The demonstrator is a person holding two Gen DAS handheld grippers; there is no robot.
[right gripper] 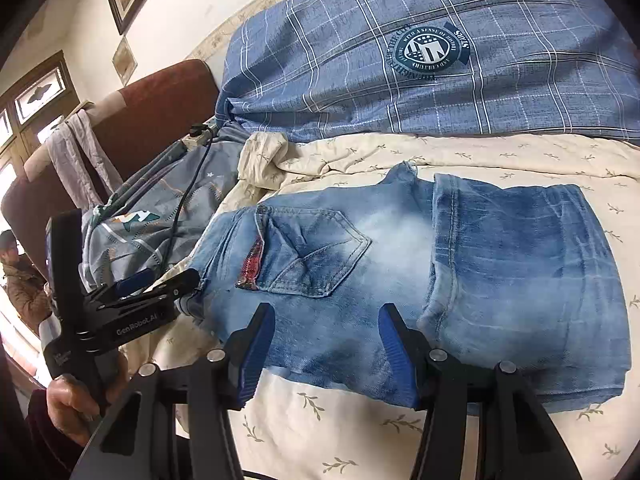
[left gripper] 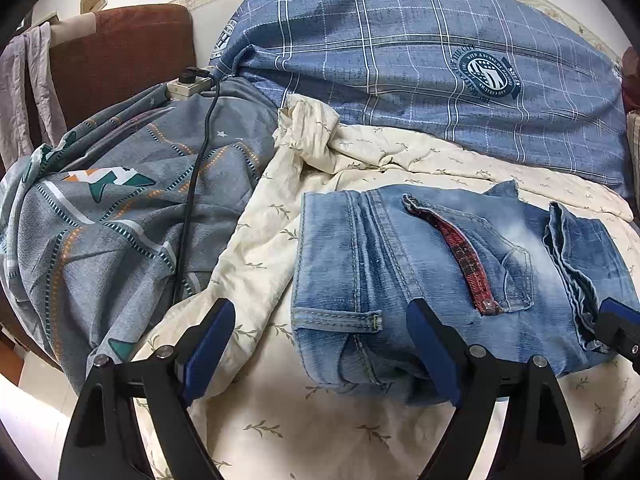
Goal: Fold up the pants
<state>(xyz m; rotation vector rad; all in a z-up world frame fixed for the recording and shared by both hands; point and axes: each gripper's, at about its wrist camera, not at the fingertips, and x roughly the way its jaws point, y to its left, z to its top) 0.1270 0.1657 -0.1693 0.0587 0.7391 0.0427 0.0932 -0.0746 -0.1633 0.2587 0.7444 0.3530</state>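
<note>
Faded blue jeans (left gripper: 420, 264) lie folded into a compact stack on a cream leaf-print sheet (left gripper: 256, 432), back pocket and a red trim strip (left gripper: 468, 260) facing up. My left gripper (left gripper: 320, 352) is open at the waist end, its right finger resting at the denim's near edge, holding nothing. In the right wrist view the jeans (right gripper: 400, 264) fill the middle. My right gripper (right gripper: 324, 352) is open over their near edge, empty. The left gripper (right gripper: 160, 284) shows at the left, hand-held, beside the waistband.
A blue plaid pillow (left gripper: 400, 52) lies behind the jeans. A grey patterned duvet (left gripper: 112, 208) is heaped at the left, with a black cable (left gripper: 196, 184) and a power strip (left gripper: 188, 84) on it. A brown headboard (left gripper: 120, 56) stands far left.
</note>
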